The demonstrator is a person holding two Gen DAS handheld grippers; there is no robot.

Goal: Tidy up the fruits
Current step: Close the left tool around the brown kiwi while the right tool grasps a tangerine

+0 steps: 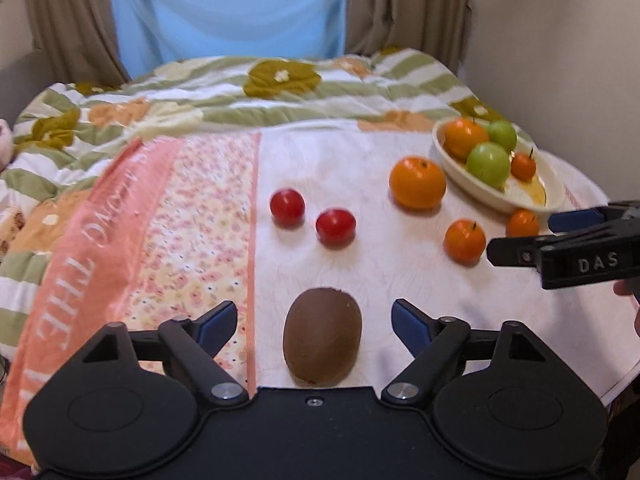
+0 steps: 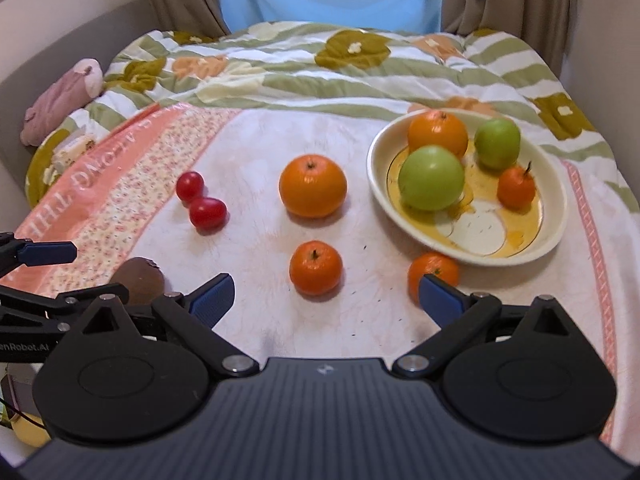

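Observation:
A brown kiwi point(image 1: 322, 335) lies on the white cloth between the open fingers of my left gripper point(image 1: 314, 318), untouched. It also shows in the right wrist view point(image 2: 138, 278). My right gripper point(image 2: 326, 298) is open and empty above a small orange point(image 2: 315, 267). Another small orange point(image 2: 433, 271) lies by its right finger. A big orange point(image 2: 312, 185) and two red tomatoes point(image 2: 199, 201) lie further back. The cream bowl point(image 2: 558, 220) holds two green apples point(image 2: 431, 178), a big orange point(image 2: 437, 131) and a small orange point(image 2: 516, 186).
The fruit lies on a white and pink cloth point(image 2: 120, 184) spread over a flowered quilt point(image 2: 320, 68). A pink plush toy point(image 2: 60, 96) sits at the far left. Curtains and a wall stand behind.

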